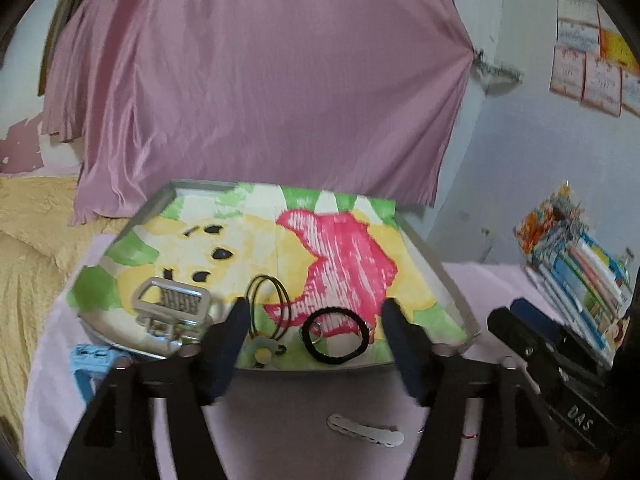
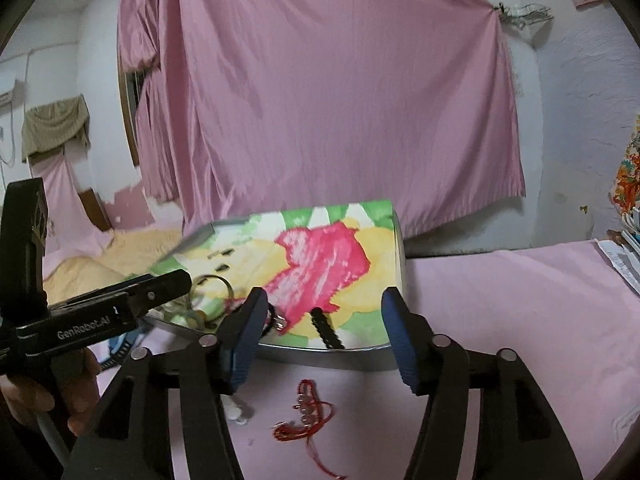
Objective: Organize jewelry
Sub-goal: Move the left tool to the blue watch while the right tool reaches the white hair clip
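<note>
Both hand-held grippers, left and right, stand apart and empty. Low in frame, the hair clip and red bracelet lie outside the tray; thin, flat, stringy things may slip or snag when pinched.

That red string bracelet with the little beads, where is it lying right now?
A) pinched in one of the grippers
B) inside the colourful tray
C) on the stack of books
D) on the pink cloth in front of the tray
D: the red string bracelet lies on the pink cloth, short of the tray, with the open right gripper holding nothing.
</note>
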A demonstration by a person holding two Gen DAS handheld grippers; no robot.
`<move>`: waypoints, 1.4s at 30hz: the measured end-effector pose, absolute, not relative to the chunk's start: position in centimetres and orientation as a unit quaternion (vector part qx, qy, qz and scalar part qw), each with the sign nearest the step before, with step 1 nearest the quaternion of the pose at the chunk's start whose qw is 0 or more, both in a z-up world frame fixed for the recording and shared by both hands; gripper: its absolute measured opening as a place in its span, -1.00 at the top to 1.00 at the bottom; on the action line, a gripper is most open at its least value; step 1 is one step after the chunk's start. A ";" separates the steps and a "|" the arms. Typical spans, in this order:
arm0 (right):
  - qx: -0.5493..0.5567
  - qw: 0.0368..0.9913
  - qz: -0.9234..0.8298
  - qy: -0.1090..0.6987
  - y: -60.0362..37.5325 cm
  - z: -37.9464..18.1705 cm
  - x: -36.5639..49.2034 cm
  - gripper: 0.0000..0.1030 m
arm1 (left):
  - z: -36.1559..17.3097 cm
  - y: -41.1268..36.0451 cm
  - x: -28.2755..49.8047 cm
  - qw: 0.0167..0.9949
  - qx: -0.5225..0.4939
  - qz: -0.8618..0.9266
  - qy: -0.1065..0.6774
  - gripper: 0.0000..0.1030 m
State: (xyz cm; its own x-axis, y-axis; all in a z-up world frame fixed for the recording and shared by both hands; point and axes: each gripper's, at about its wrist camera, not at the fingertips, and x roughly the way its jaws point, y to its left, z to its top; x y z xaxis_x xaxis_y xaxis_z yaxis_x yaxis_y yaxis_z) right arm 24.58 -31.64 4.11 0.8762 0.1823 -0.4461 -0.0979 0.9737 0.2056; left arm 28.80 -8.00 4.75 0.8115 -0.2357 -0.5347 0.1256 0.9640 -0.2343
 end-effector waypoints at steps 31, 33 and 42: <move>0.083 0.982 0.116 0.124 -26.7 6.0 14.9 -0.97 | 6.0 0.7 15.7 0.985 -0.091 -0.021 0.145 -0.99; 0.076 0.981 0.122 0.129 -26.1 5.9 14.8 -0.97 | 5.8 1.2 15.4 0.984 -0.094 -0.017 0.147 -0.99; 0.057 0.975 0.135 0.169 -24.5 5.0 15.4 -0.97 | 4.0 2.9 15.7 0.979 -0.092 -0.004 0.183 -0.99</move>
